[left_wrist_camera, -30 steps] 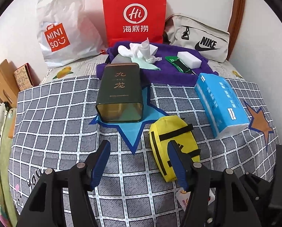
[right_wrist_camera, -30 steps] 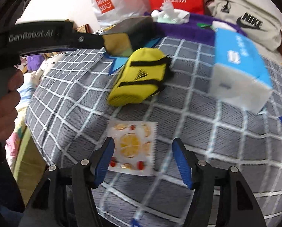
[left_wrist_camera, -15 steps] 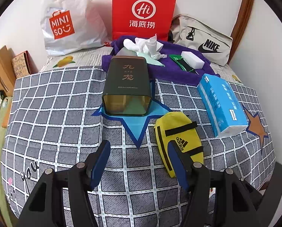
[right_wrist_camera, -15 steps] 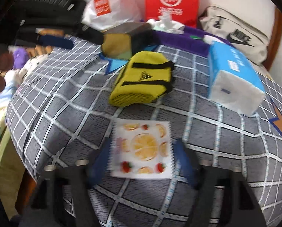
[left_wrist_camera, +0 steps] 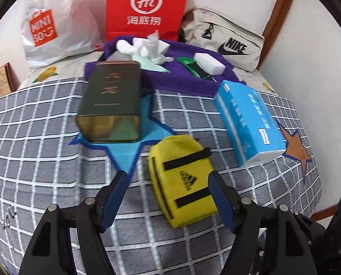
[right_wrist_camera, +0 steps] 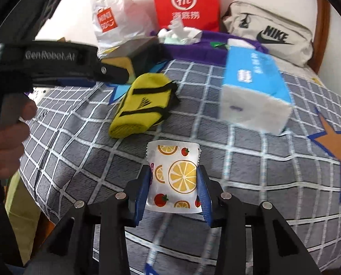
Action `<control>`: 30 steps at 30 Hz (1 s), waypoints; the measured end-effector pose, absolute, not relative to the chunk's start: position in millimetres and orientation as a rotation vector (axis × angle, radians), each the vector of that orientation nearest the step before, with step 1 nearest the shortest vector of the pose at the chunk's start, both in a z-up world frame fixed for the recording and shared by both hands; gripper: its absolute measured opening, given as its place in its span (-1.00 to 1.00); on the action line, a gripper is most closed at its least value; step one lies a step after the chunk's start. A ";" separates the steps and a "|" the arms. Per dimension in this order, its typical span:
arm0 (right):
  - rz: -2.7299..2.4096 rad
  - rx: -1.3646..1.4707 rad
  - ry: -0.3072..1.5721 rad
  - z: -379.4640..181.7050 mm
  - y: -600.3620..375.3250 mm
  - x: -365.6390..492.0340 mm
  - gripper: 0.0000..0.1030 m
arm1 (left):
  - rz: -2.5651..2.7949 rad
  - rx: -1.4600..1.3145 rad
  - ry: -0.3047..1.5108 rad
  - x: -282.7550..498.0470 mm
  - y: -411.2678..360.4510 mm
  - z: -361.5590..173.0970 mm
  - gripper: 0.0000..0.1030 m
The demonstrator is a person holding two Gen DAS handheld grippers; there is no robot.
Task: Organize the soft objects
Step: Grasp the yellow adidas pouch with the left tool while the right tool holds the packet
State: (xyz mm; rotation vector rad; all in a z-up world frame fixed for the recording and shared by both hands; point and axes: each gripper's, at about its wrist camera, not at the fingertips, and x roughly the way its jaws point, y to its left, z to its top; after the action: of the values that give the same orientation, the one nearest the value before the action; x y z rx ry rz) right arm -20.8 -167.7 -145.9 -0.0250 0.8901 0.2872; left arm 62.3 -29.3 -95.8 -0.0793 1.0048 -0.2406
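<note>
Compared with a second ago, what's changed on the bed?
The right gripper has closed its fingers on the fruit-print packet, which lay flat between them before. The left gripper is still open, now nearer the yellow pouch. The tin and the blue tissue pack stay put.

You have three bags at the far edge of the bed: one white Miniso bag (left_wrist_camera: pixel 55 29), one red paper bag (left_wrist_camera: pixel 147 6) and one beige Nike pouch (left_wrist_camera: pixel 225 39). There is one purple towel (left_wrist_camera: pixel 175 80), one pile of white tissues (left_wrist_camera: pixel 145 45), one white sponge block (left_wrist_camera: pixel 208 60) and one green packet (left_wrist_camera: pixel 189 65). Nearer, you have one dark tin (left_wrist_camera: pixel 112 100), one blue tissue pack (left_wrist_camera: pixel 248 119), one yellow pouch (left_wrist_camera: pixel 184 181) and one fruit-print packet (right_wrist_camera: pixel 173 176).
</note>
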 end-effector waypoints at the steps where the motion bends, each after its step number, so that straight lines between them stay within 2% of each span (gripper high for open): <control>1: 0.283 -0.025 0.887 -144.3 -169.9 -21.9 -0.22 | -0.247 -0.084 1.009 63.9 -32.3 -97.1 0.47; 3: 0.267 -0.019 0.877 -140.0 -178.7 -23.0 -0.22 | -0.257 -0.094 1.020 69.2 -39.4 -102.3 0.53; 19: 0.182 0.043 0.860 -129.9 -230.7 -12.2 -0.22 | -0.195 -0.039 1.110 88.8 -65.7 -144.3 0.53; 26: 0.187 0.046 0.864 -131.1 -232.4 -6.5 -0.22 | -0.226 -0.017 1.092 88.9 -67.0 -141.7 0.25; 30: 0.187 0.040 0.863 -128.4 -234.2 -3.9 -0.22 | -0.244 -0.060 1.091 87.9 -57.0 -138.2 0.19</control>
State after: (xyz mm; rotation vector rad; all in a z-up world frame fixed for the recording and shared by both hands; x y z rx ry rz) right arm -3.9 -234.2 -128.4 0.0396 0.8626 0.1873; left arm 87.9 -57.0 -138.2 -0.0598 1.0912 -0.2443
